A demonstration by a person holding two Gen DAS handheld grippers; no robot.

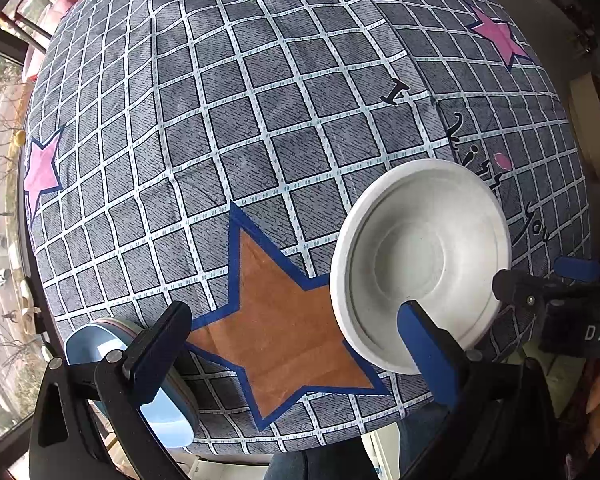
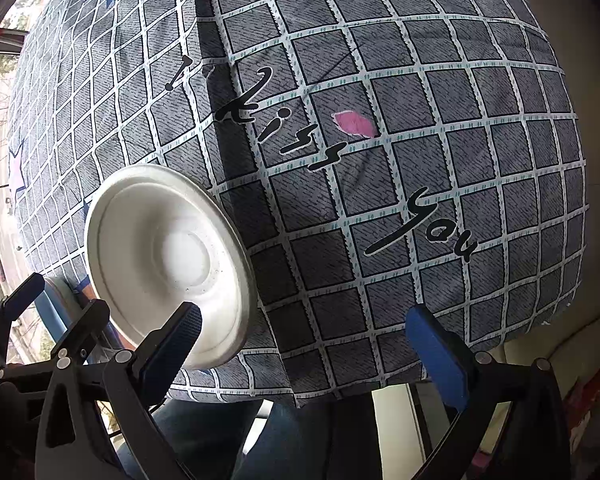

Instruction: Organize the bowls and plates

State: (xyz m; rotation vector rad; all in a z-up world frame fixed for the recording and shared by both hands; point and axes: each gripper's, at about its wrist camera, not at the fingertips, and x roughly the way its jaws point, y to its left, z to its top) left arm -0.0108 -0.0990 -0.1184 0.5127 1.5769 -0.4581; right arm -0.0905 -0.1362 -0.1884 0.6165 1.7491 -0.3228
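Note:
A white plate (image 1: 420, 256) lies on the checked cloth near the table's front edge; it also shows in the right wrist view (image 2: 164, 256). A stack of pale blue bowls (image 1: 112, 344) sits at the front left corner, partly hidden behind my left finger. My left gripper (image 1: 292, 344) is open and empty above the orange star, its right finger over the plate's near rim. My right gripper (image 2: 304, 340) is open and empty to the right of the plate, its left finger in front of the plate's rim. The right gripper's tips also show in the left wrist view (image 1: 540, 280).
The table (image 1: 260, 120) carries a grey checked cloth with stars and black lettering. Its front edge runs just under both grippers. A pink and red object (image 1: 66, 4) sits beyond the far left corner. A window lies to the left.

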